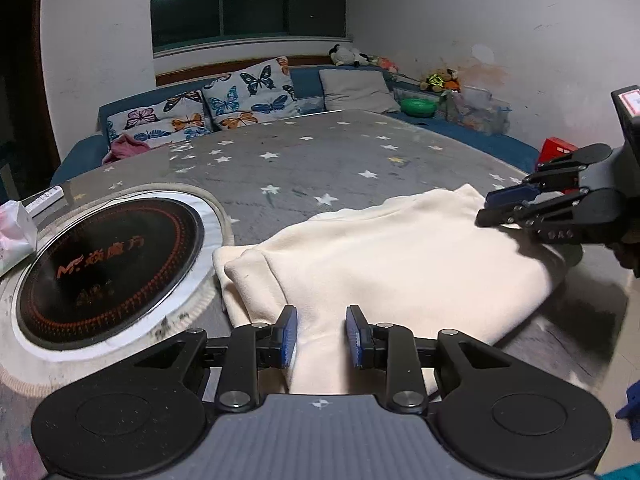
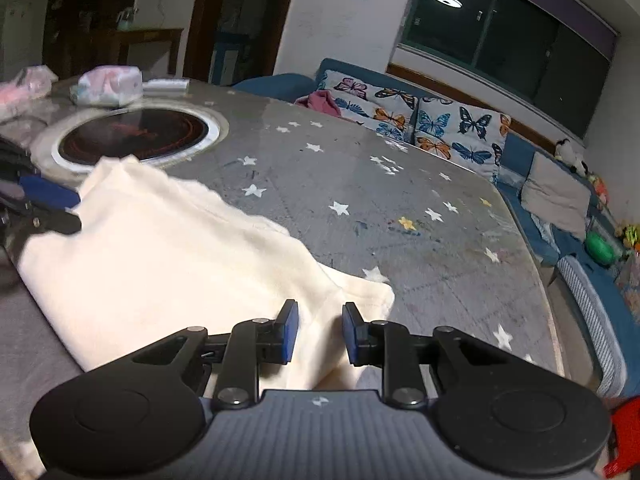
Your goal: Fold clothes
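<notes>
- Left wrist view looks along the left gripper [image 1: 321, 336], whose blue pads stand a little apart with a fold of the cream fleece garment [image 1: 384, 264] running between them; the cloth seems pinched there, though pad contact is not plain.
- Seen from that same view, the right gripper [image 1: 486, 211] reaches in at 3 o'clock and rests on the garment's far corner, its jaws nearly together, apparently nipping the edge.
- Right wrist view shows cloth bunched between its own narrowly parted pads, near the corner of the garment at 6 o'clock.
- Holding the two ends at once likely keeps the soft fabric taut, so a layer can be carried over flat rather than sagging.
- Already doubled and roughly rectangular, the garment lies on the grey star-printed counter [image 1: 304, 168], close to its near edge.
- Just beside the cloth at 9 o'clock in the left wrist view sits a round black induction hob with red lettering [image 1: 108, 264]; its rim touches or nearly touches the folded edge, so a fold swung that way could drape over it.
- Beyond the hob lie a pale tissue pack [image 2: 107, 86] and a white remote-like bar [image 1: 44, 198], well apart from the work.
- Behind the counter at 12 o'clock stand butterfly-print cushions [image 1: 248, 96] on a blue sofa [image 1: 308, 82], clear of any fold.
</notes>
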{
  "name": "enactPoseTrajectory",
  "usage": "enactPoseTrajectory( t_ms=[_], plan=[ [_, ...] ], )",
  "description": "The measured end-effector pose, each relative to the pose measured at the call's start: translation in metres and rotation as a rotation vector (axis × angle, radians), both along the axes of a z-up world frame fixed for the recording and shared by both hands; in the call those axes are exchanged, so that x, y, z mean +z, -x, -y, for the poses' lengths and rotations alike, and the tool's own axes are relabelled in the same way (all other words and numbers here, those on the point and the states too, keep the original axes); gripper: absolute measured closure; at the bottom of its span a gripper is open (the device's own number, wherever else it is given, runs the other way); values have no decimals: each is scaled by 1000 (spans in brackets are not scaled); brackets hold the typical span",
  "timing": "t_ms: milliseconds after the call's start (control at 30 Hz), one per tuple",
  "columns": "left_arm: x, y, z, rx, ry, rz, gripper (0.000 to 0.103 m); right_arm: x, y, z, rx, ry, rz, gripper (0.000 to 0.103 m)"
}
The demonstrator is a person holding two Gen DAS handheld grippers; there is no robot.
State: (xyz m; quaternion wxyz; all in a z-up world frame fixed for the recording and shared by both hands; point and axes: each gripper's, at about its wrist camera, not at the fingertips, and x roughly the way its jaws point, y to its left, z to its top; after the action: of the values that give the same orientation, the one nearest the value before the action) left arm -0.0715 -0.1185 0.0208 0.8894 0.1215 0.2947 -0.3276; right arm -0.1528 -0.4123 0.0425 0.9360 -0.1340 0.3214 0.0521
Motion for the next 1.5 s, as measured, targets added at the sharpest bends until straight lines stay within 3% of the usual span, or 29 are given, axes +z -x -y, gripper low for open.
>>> enactPoseTrajectory(
  t_ms=[200, 333, 467, 567, 700, 933, 1167, 1367, 1500],
  plan=[
    [18, 18, 1, -26, 47, 35, 67, 19, 41, 3, 19, -68, 18, 82],
    [19, 24, 15, -67, 50, 41, 66, 19, 61, -7, 69, -97, 5, 88],
    [7, 22, 22, -64, 19, 10, 66, 1, 64, -7, 44, -116, -38, 90],
    [0, 20, 20, -54, 4, -5, 66, 3, 61, 3, 5, -181, -55, 90],
    [1, 21, 15, -50, 13, -12, 66, 16, 63, 1, 21, -161, -9, 90],
    [0, 21, 13, -41, 18, -18, 63, 2, 38, -8, 55, -164, -61, 90],
    [0, 19, 14, -34, 24, -23, 60, 18, -1, -11, 65, -202, -21, 90],
    [0, 18, 13, -34, 26, -31, 59, 6, -57, -16, -2, -238, -68, 90],
    [1, 16, 11, -31, 37, -42, 58, -4, -73, -17, -33, -221, -97, 92]
  ],
)
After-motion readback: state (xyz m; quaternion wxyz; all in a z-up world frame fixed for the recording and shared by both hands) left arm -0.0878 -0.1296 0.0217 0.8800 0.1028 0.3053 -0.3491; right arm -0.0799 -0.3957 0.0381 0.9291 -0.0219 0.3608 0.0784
